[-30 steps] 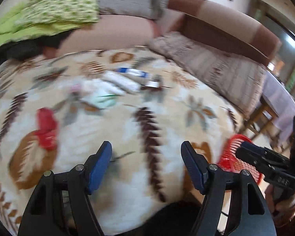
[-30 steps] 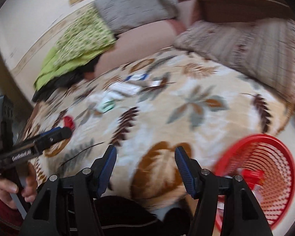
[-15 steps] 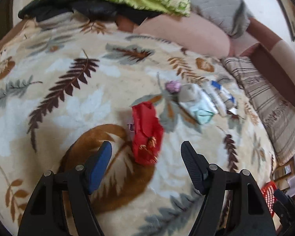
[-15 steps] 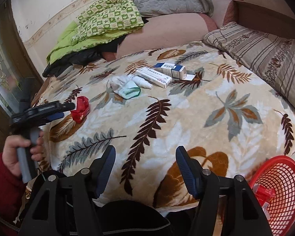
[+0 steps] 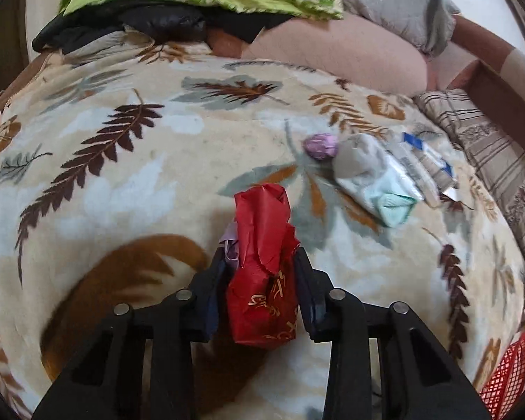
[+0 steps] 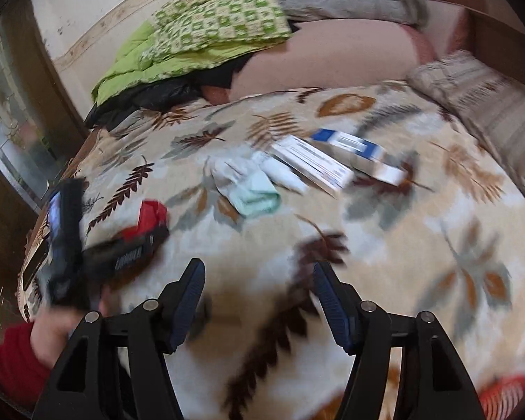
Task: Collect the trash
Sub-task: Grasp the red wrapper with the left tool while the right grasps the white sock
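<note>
leaf-print blanket (image 5: 129, 189): left gripper (image 5: 260, 266) clamps red wrapper (image 5: 262, 273).

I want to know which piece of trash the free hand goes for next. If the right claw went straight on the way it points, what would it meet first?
The right claw, open, points over bare leaf-patterned fleece blanket. It would probably meet that first, then perhaps the long white cardboard box. Blur leaves depth unclear.

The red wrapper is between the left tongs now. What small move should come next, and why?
Probably lift the red wrapper off the blanket and carry it toward the red basket. The left tongs look closed on it, and the basket sits at the bed's edge.
</note>
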Demonstrator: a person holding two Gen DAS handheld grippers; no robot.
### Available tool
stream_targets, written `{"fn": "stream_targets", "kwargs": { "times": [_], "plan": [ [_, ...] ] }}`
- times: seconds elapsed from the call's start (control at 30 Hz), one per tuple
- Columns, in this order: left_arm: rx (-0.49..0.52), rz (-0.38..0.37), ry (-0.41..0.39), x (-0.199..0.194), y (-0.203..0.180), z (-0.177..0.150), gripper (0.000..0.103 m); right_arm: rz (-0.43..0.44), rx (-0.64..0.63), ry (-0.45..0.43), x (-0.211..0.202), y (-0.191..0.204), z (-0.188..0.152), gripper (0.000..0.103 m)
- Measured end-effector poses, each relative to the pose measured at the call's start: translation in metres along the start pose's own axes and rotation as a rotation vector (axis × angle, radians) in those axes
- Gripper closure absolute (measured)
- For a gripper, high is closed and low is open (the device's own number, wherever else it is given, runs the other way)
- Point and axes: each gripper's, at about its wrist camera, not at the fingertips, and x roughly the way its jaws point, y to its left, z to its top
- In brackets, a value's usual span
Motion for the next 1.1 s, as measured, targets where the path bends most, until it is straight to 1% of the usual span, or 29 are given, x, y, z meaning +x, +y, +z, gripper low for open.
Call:
{"fn": "stream_targets", "kwargs": {
  "times": [0.07,0.13,0.2,0.27,0.37,0.53,0.57,0.6,0.63,0.67,0.73,0.87,0.97,1.1],
  "plan": [
    [0.032,-0.001,-0.03,-0.005,-0.008,-0.002,0.068,0.028,-0.015,0.017,0.03,0.003,0.019,0.034],
    [0.058,0.008,-0.061,-0.007,-0.013,-0.002,0.068,0.028,-0.026,0.03,0.052,0.005,0.032,0.034],
    [0.06,0.014,-0.078,-0.006,-0.013,0.0,0.068,0.034,-0.053,0.042,0.077,0.006,0.044,0.034],
    [0.046,0.014,-0.078,-0.004,-0.01,0.002,0.068,0.045,-0.063,0.078,0.106,0.004,0.055,0.034],
    [0.003,0.006,-0.068,0.001,0.0,0.005,0.068,0.022,-0.081,0.104,0.136,-0.002,0.064,0.034],
    [-0.04,-0.008,-0.032,0.013,0.011,0.006,0.068,0.033,-0.097,0.118,0.165,0.001,0.071,0.035],
    [-0.04,-0.009,-0.033,0.014,0.011,0.006,0.068,0.014,-0.103,0.114,0.169,0.005,0.071,0.05],
    [-0.037,-0.008,-0.035,0.013,0.011,0.006,0.068,0.009,-0.108,0.109,0.17,0.008,0.07,0.067],
    [-0.033,-0.007,-0.037,0.013,0.011,0.005,0.068,0.022,-0.102,0.119,0.17,0.012,0.067,0.079],
    [-0.031,-0.006,-0.038,0.013,0.01,0.005,0.068,0.023,-0.094,0.116,0.168,0.013,0.065,0.083],
    [-0.031,-0.01,-0.038,0.013,0.01,0.005,0.068,0.009,-0.09,0.088,0.157,0.019,0.058,0.089],
    [-0.009,-0.02,-0.054,0.007,0.005,0.003,0.068,-0.011,-0.053,0.019,0.115,0.029,0.035,0.089],
    [0.036,-0.025,-0.075,-0.004,-0.006,-0.001,0.068,-0.022,0.011,-0.026,0.079,0.03,0.011,0.089],
    [0.085,-0.057,-0.083,-0.023,-0.022,-0.01,0.068,-0.086,0.087,-0.098,0.037,0.025,-0.02,0.089]
  ]
}}
